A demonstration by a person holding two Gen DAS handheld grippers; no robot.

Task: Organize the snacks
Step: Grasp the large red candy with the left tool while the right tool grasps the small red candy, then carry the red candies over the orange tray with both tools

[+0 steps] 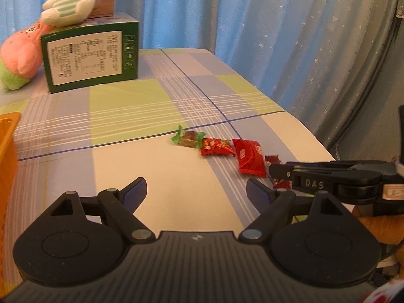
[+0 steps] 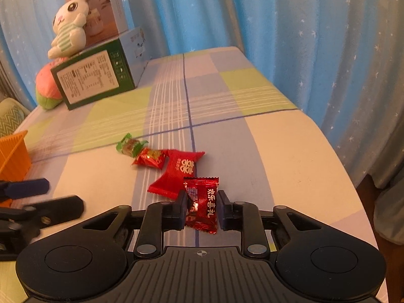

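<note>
The right gripper (image 2: 201,208) sits low over the table (image 2: 277,151), its two fingers pinching a dark red candy (image 2: 202,199). Just past it lie three more candies: a bright red one (image 2: 176,174), then a small red one (image 2: 149,158), then a green one (image 2: 128,146). The left gripper (image 1: 197,194) is wide open and holds nothing. An orange basket (image 1: 7,151) sits off to its left.

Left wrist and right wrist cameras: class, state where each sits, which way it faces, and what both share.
Left wrist view: on the left gripper, facing along the checked table; its open blue fingers show, and the right gripper enters from the right.
Right wrist view: on the right gripper, facing the same way, fingers around a dark red candy.
Shared: green-wrapped candy, green box, orange basket.
</note>
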